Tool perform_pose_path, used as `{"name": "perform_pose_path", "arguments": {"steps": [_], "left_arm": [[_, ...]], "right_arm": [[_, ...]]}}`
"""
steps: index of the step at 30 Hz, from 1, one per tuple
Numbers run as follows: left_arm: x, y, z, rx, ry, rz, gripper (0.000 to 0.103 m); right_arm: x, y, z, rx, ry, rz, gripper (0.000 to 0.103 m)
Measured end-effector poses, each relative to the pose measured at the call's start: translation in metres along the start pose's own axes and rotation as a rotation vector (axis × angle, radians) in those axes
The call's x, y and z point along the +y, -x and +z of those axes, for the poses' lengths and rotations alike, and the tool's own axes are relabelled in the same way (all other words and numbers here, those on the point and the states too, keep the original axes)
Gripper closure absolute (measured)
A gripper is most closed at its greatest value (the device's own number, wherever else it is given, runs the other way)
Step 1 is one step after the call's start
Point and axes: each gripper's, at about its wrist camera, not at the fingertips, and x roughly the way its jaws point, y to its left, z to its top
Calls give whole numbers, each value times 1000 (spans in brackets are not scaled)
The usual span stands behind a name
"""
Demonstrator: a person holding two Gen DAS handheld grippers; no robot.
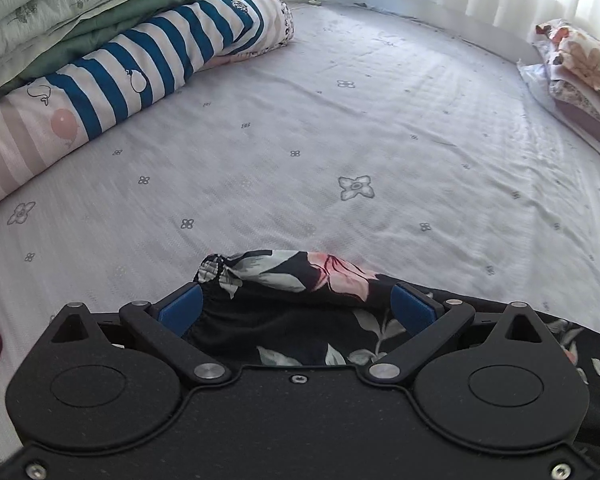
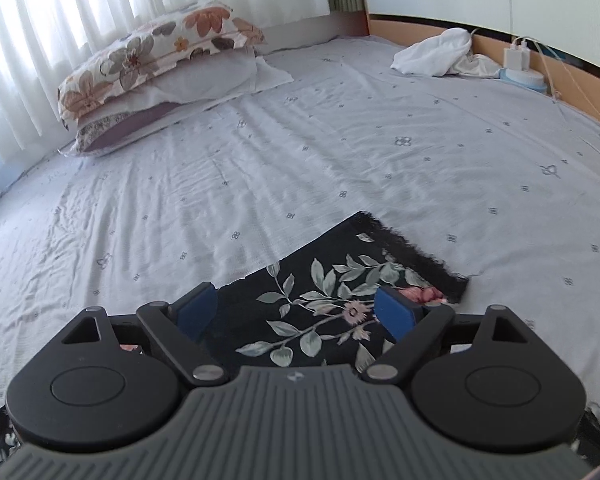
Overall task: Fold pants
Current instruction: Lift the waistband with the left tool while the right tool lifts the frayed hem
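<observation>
While both claws stand wide open, holding nothing, close the left gripper (image 1: 296, 306) on the near waistband of the pants (image 2: 332, 292) (bunched) and the right gripper (image 2: 296, 312) on the lace hem (image 2: 416, 256).

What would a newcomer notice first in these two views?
The black floral pants on the pale bedsheet, lying under both open grippers: the left gripper over the bunched waistband, the right gripper over a flat leg ending in a lace hem. Next, the striped quilt pile far left, and the floral pillows by the curtains.
</observation>
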Motion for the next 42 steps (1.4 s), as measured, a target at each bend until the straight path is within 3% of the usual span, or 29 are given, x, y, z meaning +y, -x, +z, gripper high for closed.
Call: {"name": "perform_pose_path", "arguments": {"steps": [16,26,29,31,33,34,39,42], "left_arm": [[-4,-61,-9,4,19,71,0],[-15,-75,-9,-43,29,157,0],[-11,-77,-6,-33,59,158,0],[-9,-77,-5,-35,73,166,6],[-8,-73,-5,-49,68,181,25],[-8,-70,-5,-55,68,180,30],[-6,-55,-4,-41,59,139,82],[-4,-46,-3,-27,67,115,90]], "right_arm": [[0,-158,27,129,-52,-142,9],[8,-218,35,177,-24,-232,6],[13,-224,32,173,2,-263,17],[18,-221,32,159,21,-277,30],[21,-215,34,141,35,-312,81],[20,-212,36,145,22,-303,92],[11,-199,35,174,-29,-281,101],[3,-184,34,170,-66,-265,101]]}}
